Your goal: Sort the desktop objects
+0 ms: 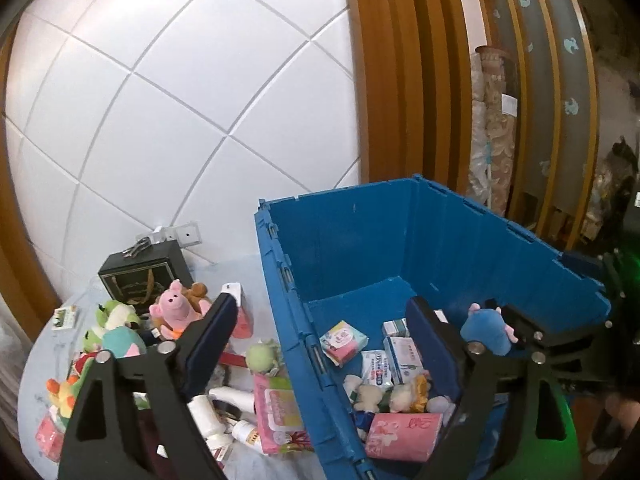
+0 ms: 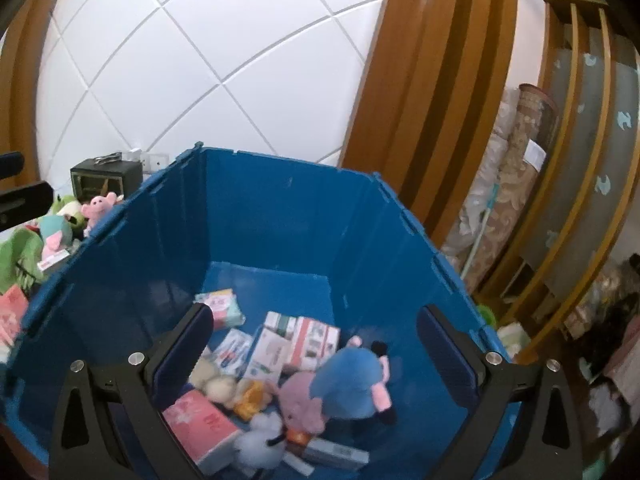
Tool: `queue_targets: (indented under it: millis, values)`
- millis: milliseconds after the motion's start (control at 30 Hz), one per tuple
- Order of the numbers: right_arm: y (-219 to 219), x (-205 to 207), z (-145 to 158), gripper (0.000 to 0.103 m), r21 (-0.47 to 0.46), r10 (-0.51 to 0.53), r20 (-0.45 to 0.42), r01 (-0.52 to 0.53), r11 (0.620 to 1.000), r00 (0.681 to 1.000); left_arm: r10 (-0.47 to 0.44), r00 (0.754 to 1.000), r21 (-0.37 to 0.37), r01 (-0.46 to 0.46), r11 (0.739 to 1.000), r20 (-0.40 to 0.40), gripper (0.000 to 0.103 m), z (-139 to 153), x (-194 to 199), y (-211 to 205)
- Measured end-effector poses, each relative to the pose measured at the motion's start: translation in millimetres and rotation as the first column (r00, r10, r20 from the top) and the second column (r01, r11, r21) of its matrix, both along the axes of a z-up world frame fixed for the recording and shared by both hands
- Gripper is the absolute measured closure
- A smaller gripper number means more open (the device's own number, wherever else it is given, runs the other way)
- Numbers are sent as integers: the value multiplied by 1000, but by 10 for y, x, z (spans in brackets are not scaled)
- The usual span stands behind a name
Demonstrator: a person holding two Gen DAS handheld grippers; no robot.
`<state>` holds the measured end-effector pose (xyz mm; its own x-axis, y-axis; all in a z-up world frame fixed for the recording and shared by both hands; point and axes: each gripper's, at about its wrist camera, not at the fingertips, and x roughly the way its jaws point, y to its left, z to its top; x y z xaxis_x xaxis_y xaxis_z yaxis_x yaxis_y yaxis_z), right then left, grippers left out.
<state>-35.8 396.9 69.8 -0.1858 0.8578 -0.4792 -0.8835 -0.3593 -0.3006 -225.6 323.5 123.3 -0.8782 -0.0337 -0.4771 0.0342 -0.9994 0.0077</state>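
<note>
A big blue crate stands on the table, holding tissue packs, small boxes and little plush toys. My left gripper is wide open with nothing between its fingers, straddling the crate's left wall. My right gripper is wide open over the crate. A blue plush pig is below and between its fingers, touching neither pad. Left of the crate lie a pink pig plush, green plush toys, a pink wipes pack and white bottles.
A black box stands at the back of the table by the white tiled wall. Wooden pillars and rolled carpets rise behind the crate on the right. The table's pale cloth shows between the toys and the crate.
</note>
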Motion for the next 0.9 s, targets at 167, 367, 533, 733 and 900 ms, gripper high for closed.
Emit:
queue_targets:
  millis: [167,367,533,733,900]
  values:
    - [-178,-68,70,0,-38,-2,-66,-1,999,998,-8,1000,7,8,1000,-2,14,15,45,-169]
    - [-337,-228,104,0,-47,-59,-56,56,997,997,-28,1000,9,28,1000,10,14,13,146,-362]
    - [-492,-333,161,0,-44,-107,-55,105,994,993,-41,999,6,41,999,20,14,15,229,-491]
    - [-659,-462,151,0,-44,-136,-47,134,990,990,-78,997,10,78,997,27,14,-10,312,-593]
    - [-698,-525,106,0,-63,-164,-46,161,985,985,-82,996,20,82,996,29,14,-34,365,-693]
